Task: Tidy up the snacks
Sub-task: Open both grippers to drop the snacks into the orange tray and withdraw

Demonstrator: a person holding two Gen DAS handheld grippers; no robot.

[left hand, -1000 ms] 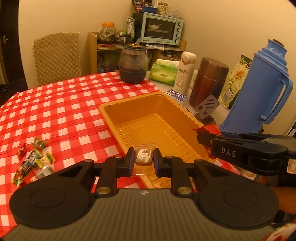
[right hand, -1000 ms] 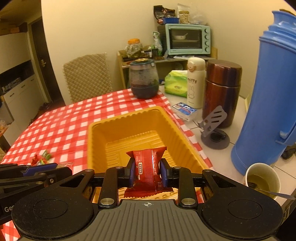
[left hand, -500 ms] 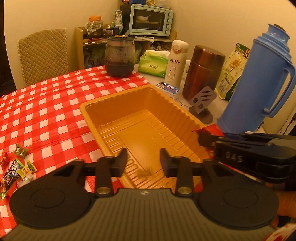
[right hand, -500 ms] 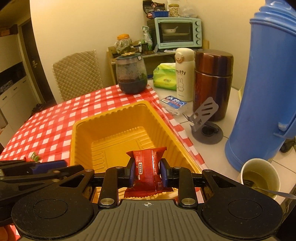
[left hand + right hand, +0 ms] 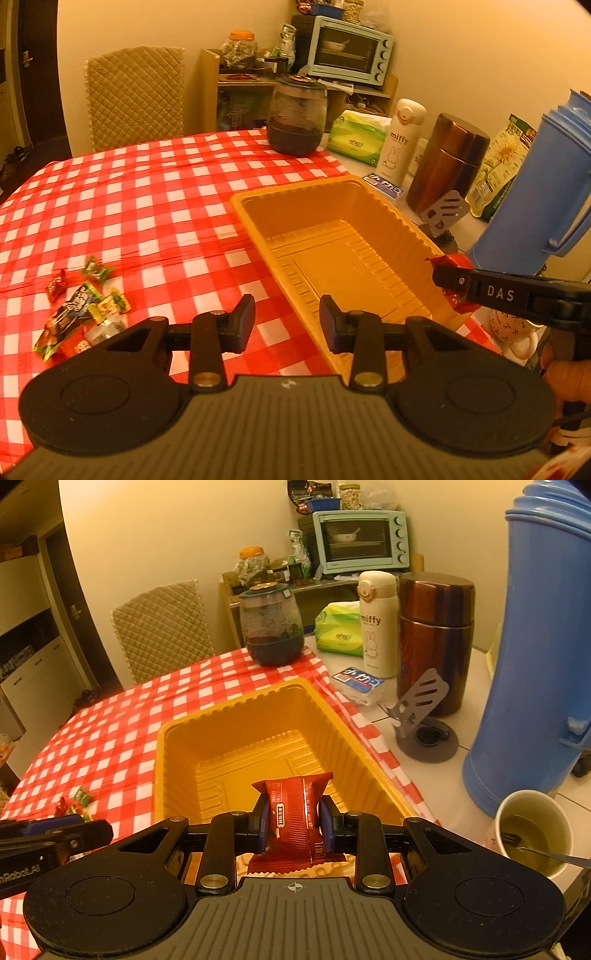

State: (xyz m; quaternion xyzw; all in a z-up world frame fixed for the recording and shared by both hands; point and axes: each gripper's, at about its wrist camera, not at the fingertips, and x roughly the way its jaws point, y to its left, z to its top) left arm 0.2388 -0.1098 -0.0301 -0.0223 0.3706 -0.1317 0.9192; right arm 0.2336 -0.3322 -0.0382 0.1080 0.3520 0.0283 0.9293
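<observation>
My right tongs (image 5: 291, 825) clench a red packet (image 5: 293, 814) above the yellow tray (image 5: 258, 716), ready for release. My left tongs (image 5: 287, 317), released and empty, angle toward loose sweets (image 5: 79, 312) at lower left.

Warm, dim yellow-orange indoor light tints both fisheye views, edges bowed, with slight blur at the left margins.
</observation>
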